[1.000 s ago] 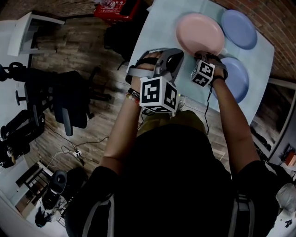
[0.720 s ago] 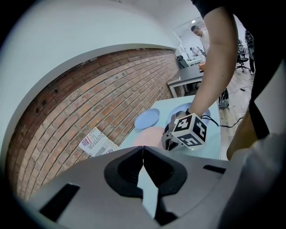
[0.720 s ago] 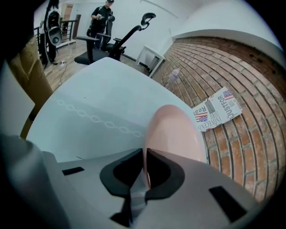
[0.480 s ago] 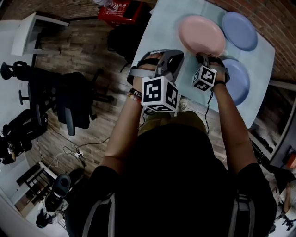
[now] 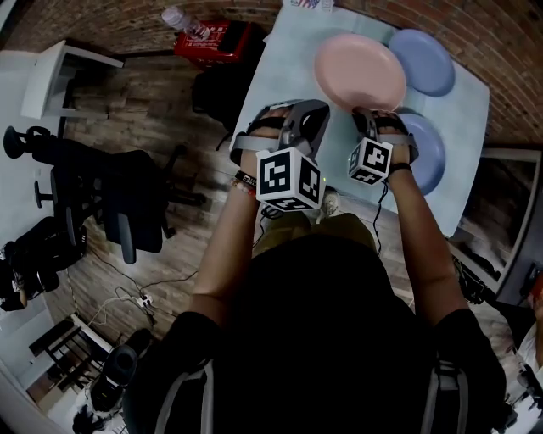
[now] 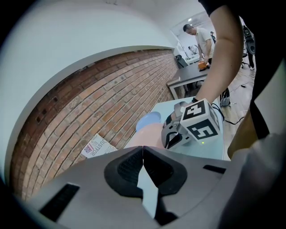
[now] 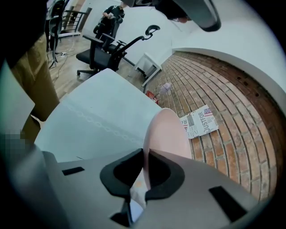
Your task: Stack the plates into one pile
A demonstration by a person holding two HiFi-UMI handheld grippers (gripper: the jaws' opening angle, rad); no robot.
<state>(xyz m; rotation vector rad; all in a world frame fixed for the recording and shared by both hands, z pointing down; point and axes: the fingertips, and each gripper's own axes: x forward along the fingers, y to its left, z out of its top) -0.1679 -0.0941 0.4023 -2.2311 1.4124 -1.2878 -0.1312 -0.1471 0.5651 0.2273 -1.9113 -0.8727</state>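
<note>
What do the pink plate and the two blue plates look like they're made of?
Pink plate: probably plastic, matte; thin rim in the right gripper, even colour, no glaze shine. Far blue plate and near blue plate: same dull, even look, likely plastic, though matte ceramic can't be excluded.

An office chair (image 5: 127, 199) stands on wooden floor (image 5: 170, 110), a red crate (image 5: 225, 38) by a probable bottle (image 5: 180, 19).

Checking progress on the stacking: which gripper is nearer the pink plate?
Right. The right gripper has its fingers clamped on the pink plate's near rim. The left gripper, shut and empty, sits beside the plate's left edge, gripping nothing.
</note>
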